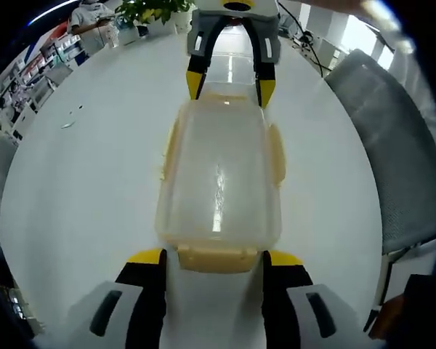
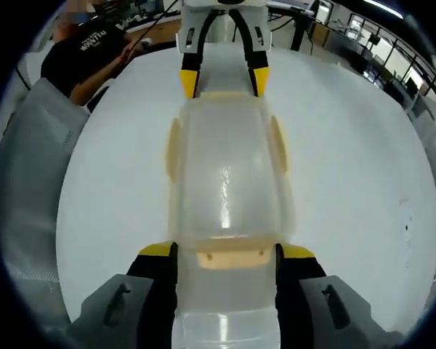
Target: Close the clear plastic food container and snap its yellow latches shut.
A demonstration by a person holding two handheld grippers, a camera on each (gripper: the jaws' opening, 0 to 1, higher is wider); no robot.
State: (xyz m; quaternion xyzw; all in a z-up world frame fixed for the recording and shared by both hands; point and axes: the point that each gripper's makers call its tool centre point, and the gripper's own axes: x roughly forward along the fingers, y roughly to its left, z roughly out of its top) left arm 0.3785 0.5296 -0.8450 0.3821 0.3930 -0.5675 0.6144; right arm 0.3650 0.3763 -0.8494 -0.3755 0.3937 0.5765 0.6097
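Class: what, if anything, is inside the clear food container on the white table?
Nothing shows through the clear food container; the white table is visible beneath. Its lid's glare hides some of the interior.

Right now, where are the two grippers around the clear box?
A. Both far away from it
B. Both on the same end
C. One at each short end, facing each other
C: in the left gripper view the left gripper straddles the near end latch of the clear box, and the right gripper faces it at the far end.
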